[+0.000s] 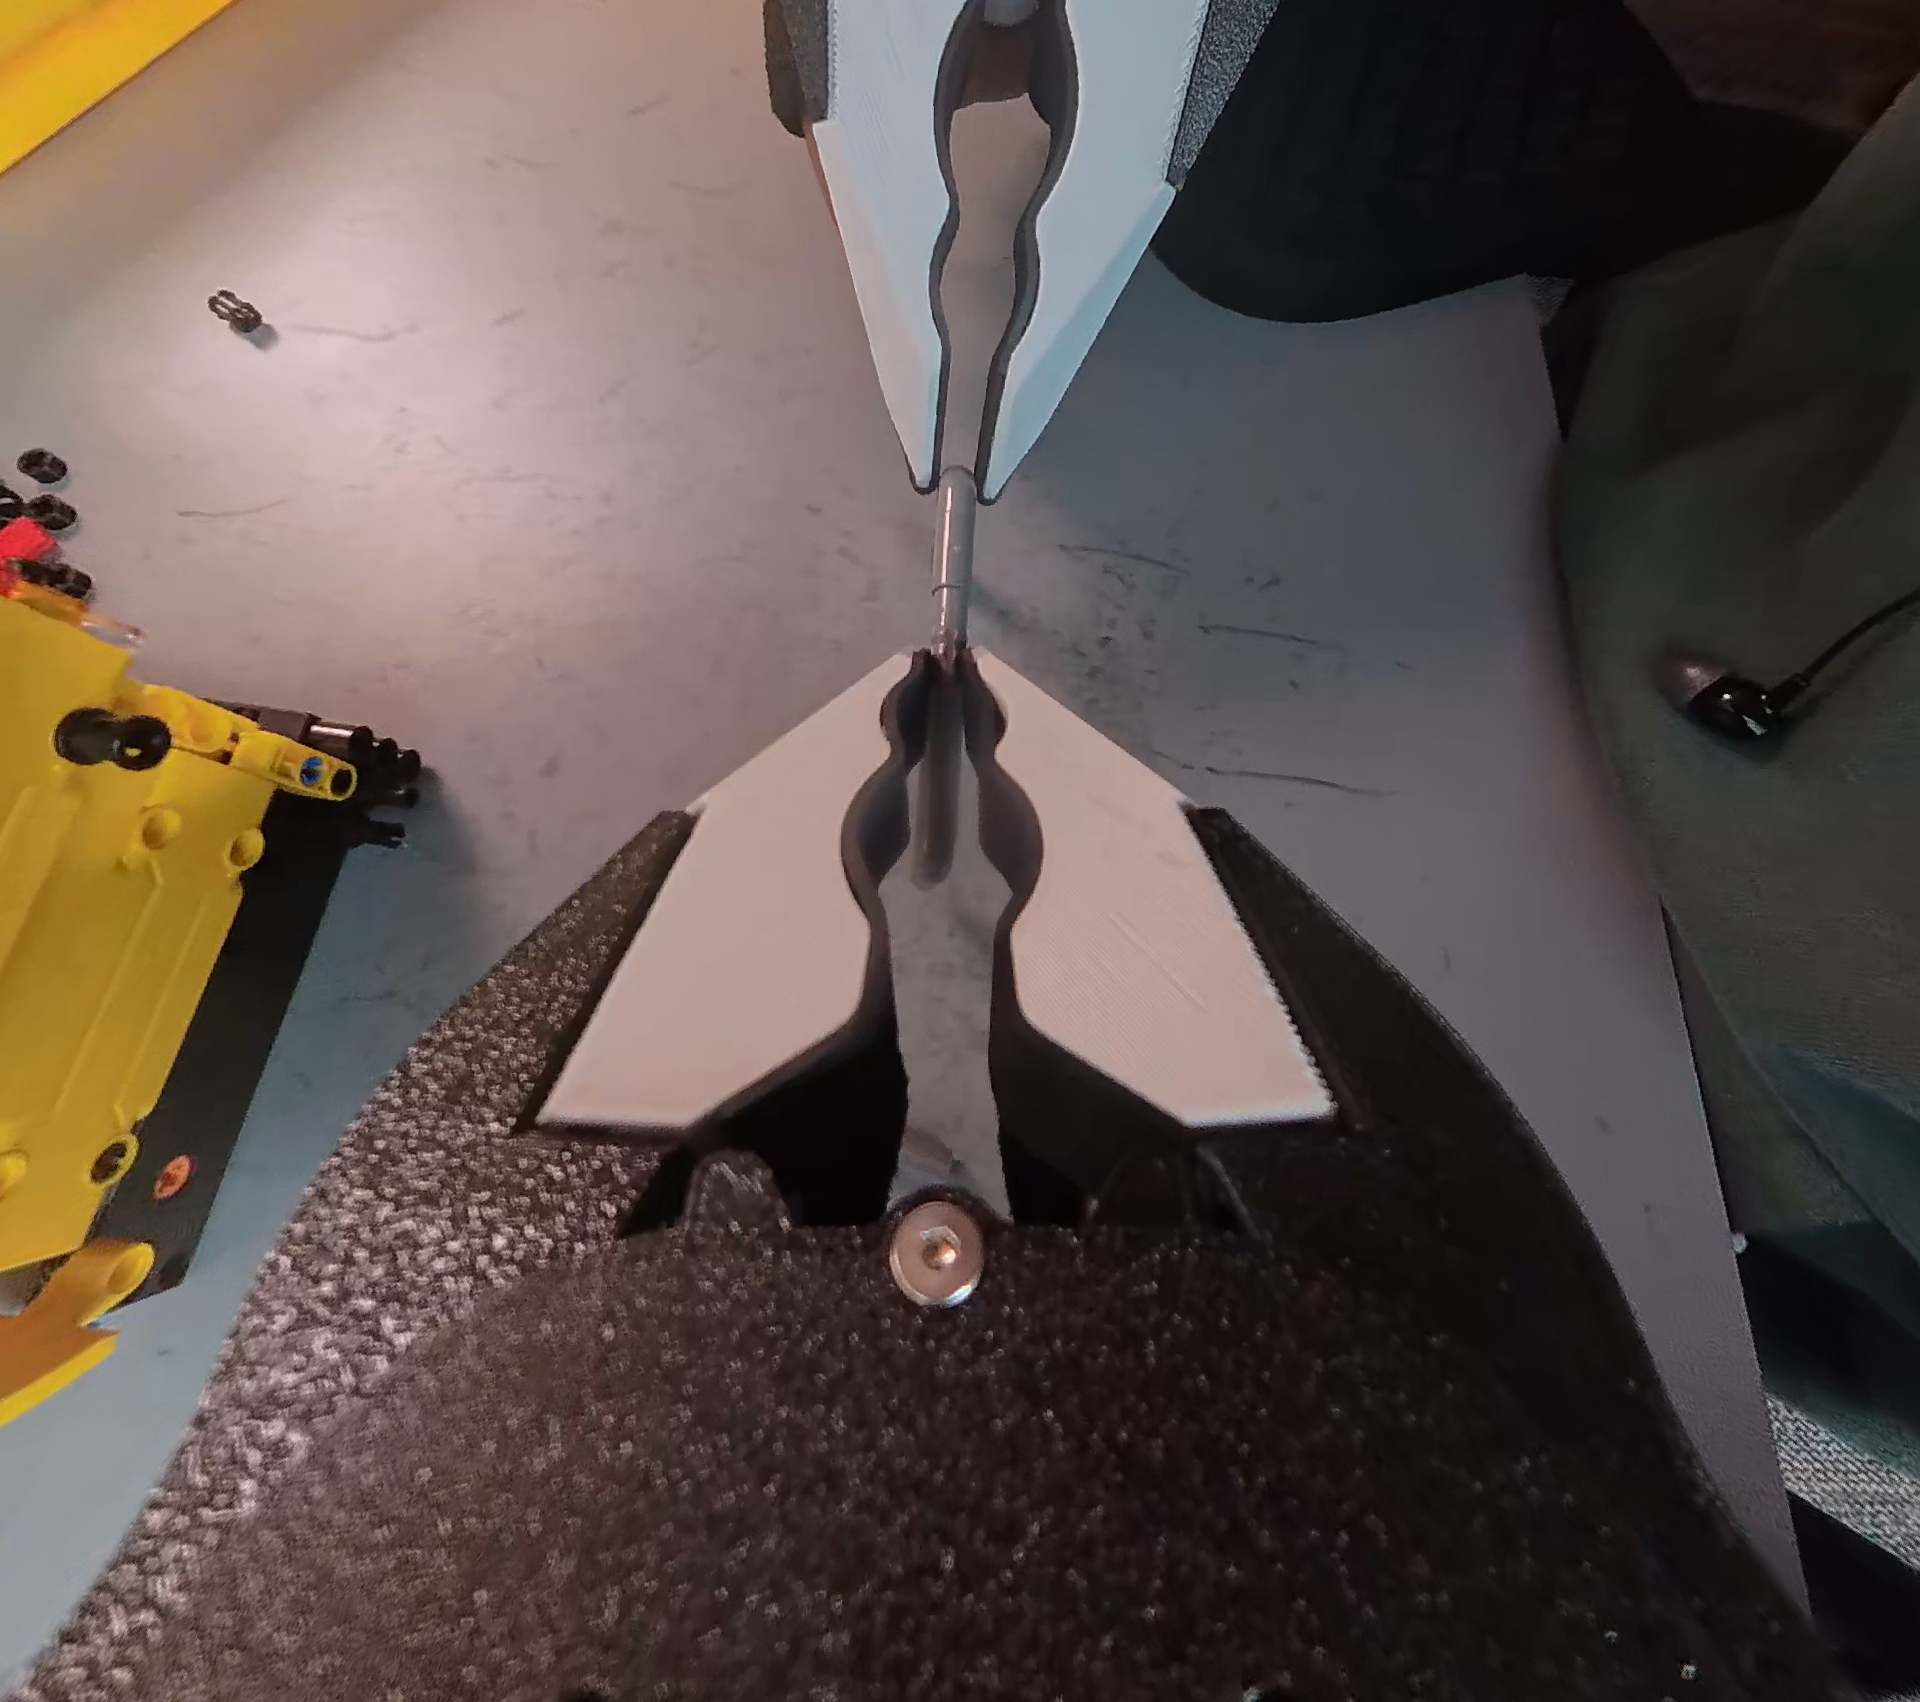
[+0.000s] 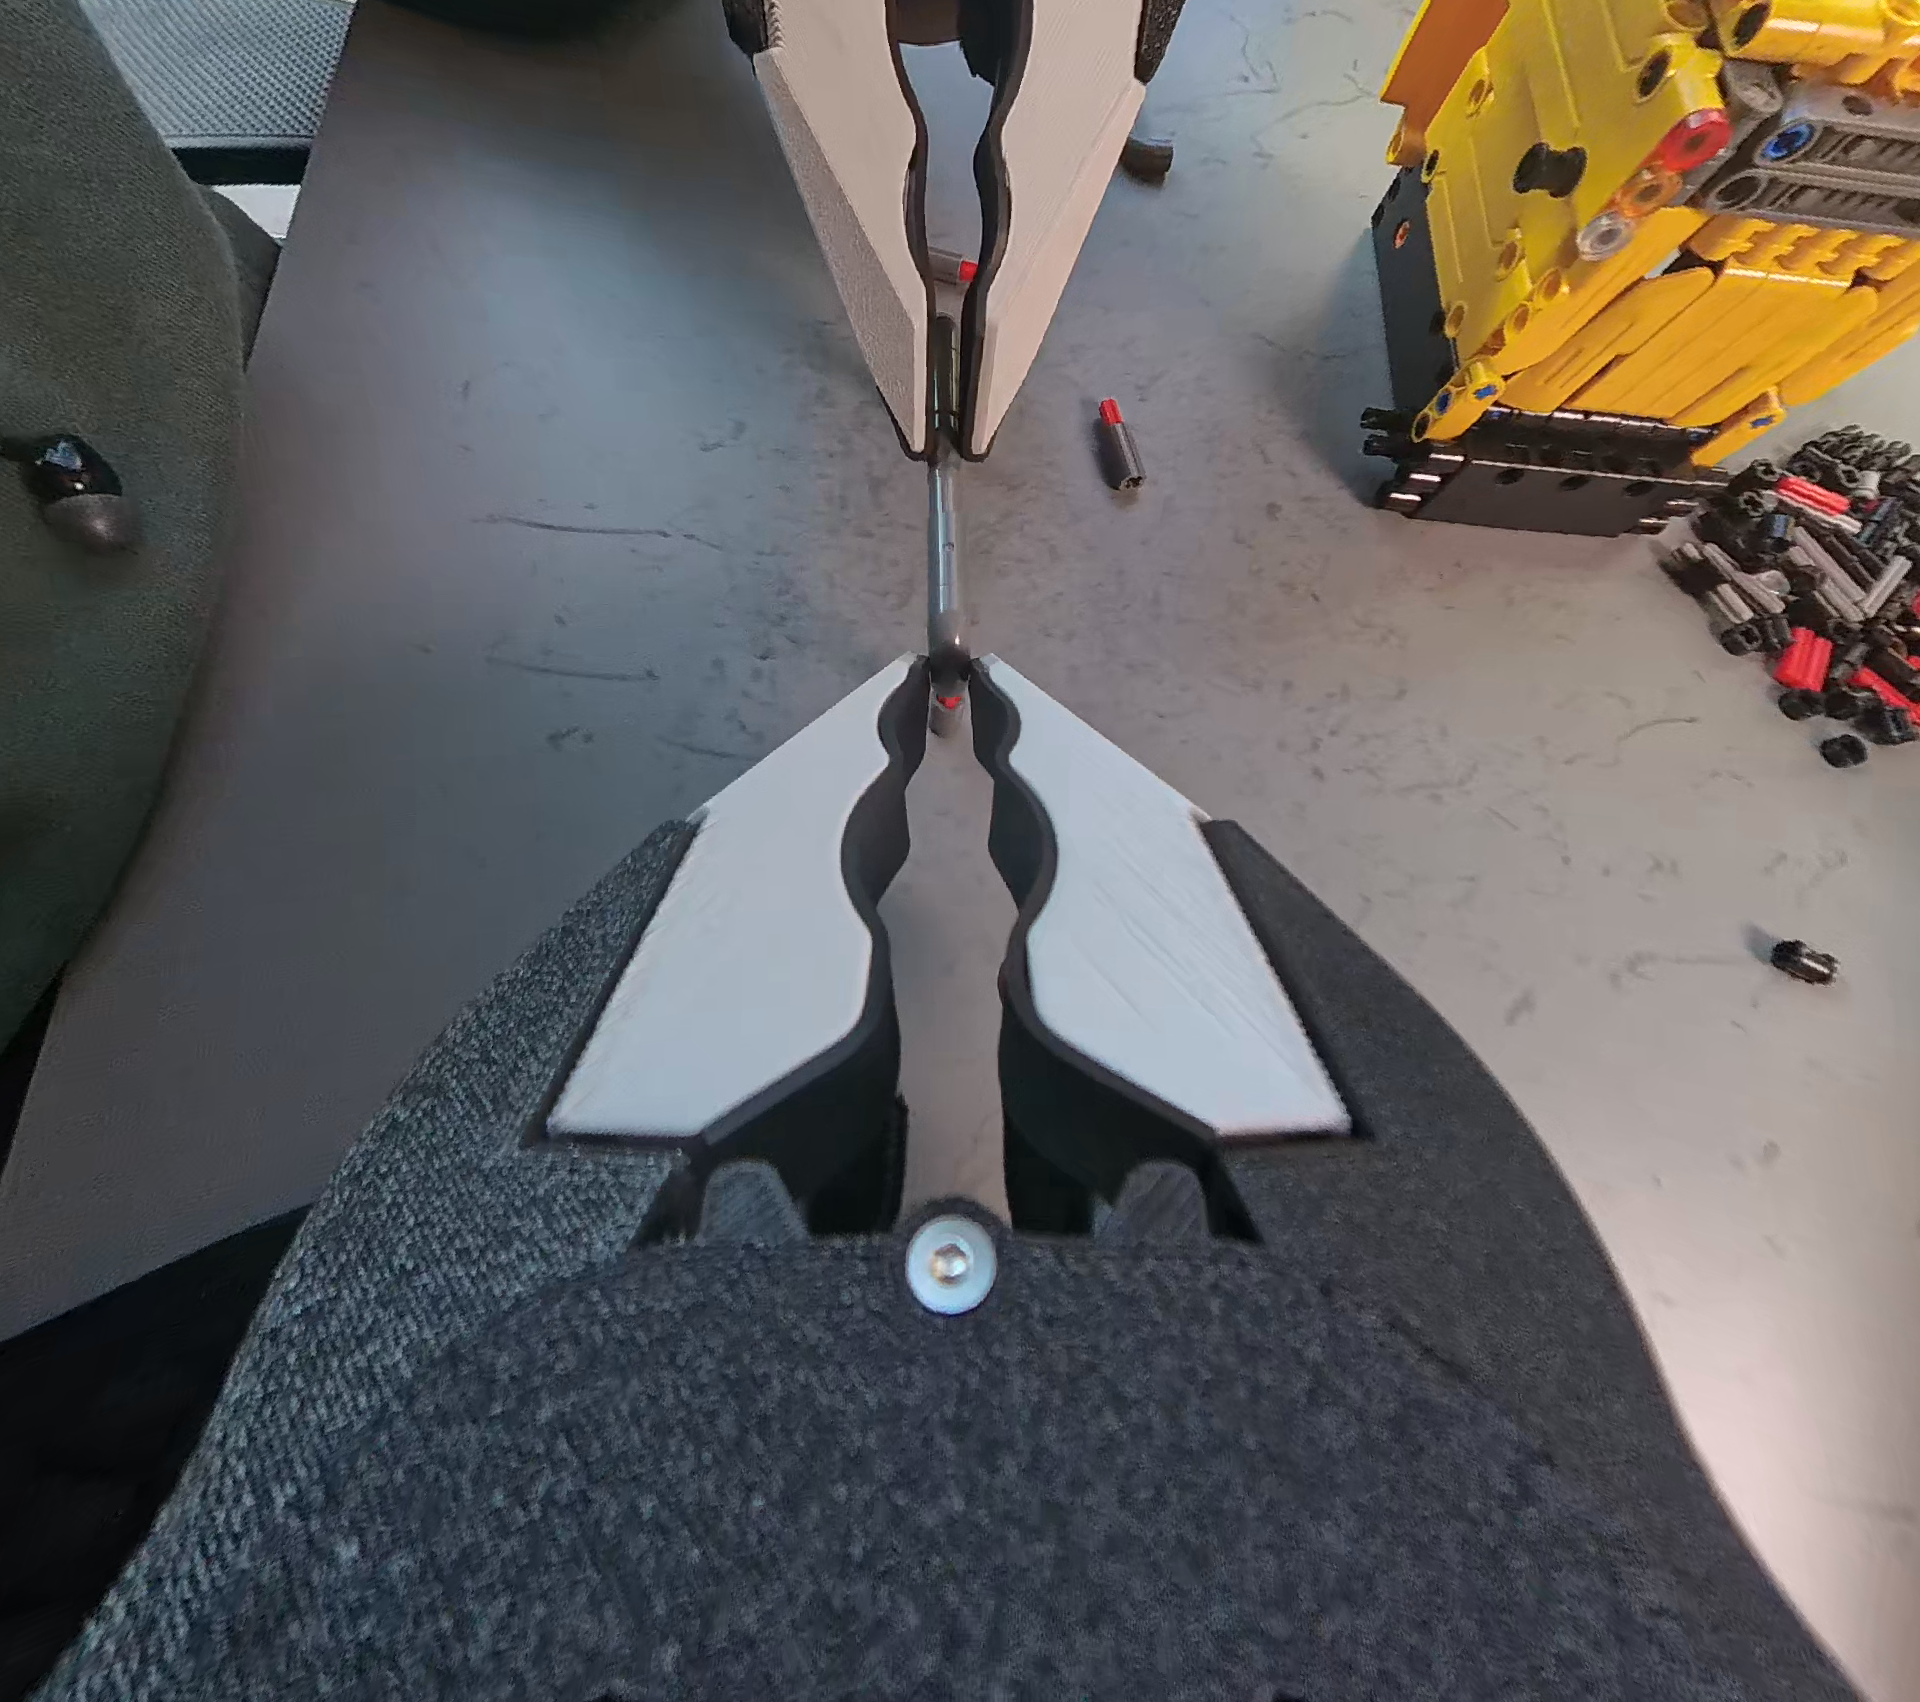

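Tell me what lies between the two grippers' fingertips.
A thin grey metal rod spans the gap from left gripper to right gripper, both shut on it; both wrist views show it.

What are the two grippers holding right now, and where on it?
Both hold one thin grey axle: the left gripper pinches one end, the right gripper the opposite end, above the table.

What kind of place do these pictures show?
Probably a hobby or lab workbench: a scuffed grey table bears a yellow brick-built model and a pile of loose pins.
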`<state>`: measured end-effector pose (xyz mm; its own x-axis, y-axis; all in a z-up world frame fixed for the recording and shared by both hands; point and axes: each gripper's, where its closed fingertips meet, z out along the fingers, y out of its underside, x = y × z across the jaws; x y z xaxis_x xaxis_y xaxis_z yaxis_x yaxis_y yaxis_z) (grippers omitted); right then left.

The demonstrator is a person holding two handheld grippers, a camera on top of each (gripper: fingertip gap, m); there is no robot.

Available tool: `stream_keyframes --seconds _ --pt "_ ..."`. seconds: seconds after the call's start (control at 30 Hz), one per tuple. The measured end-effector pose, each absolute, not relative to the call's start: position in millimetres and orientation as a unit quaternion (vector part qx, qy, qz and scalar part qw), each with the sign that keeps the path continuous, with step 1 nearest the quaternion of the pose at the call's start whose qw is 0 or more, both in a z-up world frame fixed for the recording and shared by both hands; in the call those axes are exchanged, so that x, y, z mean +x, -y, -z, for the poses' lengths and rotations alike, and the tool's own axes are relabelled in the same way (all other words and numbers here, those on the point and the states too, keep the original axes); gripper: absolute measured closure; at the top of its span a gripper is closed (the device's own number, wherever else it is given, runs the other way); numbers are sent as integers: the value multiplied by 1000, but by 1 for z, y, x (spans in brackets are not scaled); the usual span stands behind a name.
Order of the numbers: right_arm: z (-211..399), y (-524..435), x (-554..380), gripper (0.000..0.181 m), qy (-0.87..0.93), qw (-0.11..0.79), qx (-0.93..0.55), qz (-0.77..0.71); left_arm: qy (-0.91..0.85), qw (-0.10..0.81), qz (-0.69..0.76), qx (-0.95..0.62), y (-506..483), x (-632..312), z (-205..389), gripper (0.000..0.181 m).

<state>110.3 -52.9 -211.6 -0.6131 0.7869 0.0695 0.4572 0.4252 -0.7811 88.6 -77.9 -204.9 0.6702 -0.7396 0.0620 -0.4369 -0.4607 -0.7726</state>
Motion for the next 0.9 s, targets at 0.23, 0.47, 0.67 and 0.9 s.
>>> stream_keyframes --seconds 0.23,0.47,0.67,0.9 --pt "214 53 109 174 818 214 -382 -372 -353 379 198 -832 78 88 206 177" --pt "219 54 110 174 822 203 -385 -368 -357 371 194 -835 78 88 211 177" --pt "219 52 110 174 821 194 -393 -366 -358 370 190 -836 77 88 214 176" --pt "219 52 108 175 814 192 -401 -375 -370 381 176 -829 67 102 209 165"
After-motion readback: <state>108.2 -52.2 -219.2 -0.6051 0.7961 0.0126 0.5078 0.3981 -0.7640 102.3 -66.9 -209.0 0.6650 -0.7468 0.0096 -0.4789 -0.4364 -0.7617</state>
